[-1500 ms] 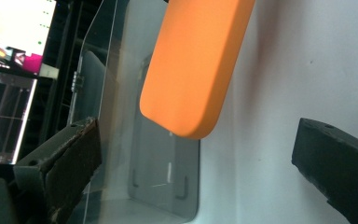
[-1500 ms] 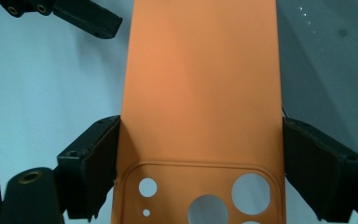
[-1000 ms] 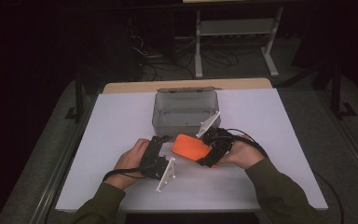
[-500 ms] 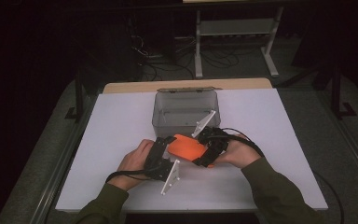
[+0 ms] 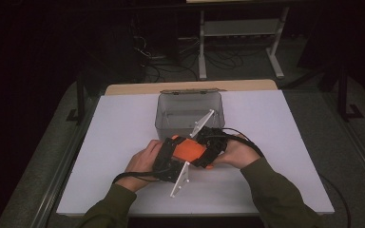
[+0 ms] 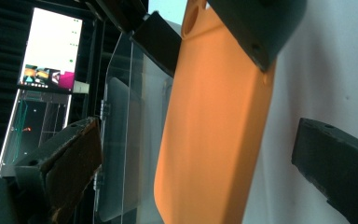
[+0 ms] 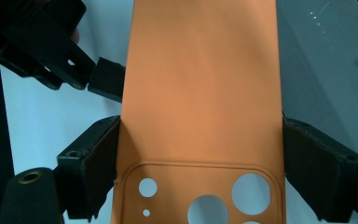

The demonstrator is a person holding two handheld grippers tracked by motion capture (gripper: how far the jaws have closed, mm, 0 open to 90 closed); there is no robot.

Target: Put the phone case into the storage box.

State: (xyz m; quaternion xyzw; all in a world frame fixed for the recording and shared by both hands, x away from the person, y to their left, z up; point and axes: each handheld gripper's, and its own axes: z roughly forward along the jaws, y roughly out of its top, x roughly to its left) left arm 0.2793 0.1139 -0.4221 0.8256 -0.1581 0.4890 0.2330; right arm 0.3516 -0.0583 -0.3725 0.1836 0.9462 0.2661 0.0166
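Both hands have drawn closer together since the earlier frames, and the flat orange silicone phone case (image 5: 188, 148) now sits lower and flatter, just in front of the clear plastic box (image 5: 190, 112). From the right gripper's view, the right gripper (image 7: 200, 154) is clamped across the case's width near its camera cut-outs, a black pad pressed to each long edge. The left gripper (image 6: 196, 158) has its jaws spread wide on either side of the case, not touching it.

That box stands open on a white sheet covering the table (image 5: 123, 123), whose bare wooden edge (image 5: 190, 87) shows just behind the box. Beyond the box the room is dark: a white metal shelf frame (image 5: 240, 33) with tangled cables (image 5: 161, 57) on the floor. A lit monitor (image 6: 51, 46) glows past the box in the left gripper view.
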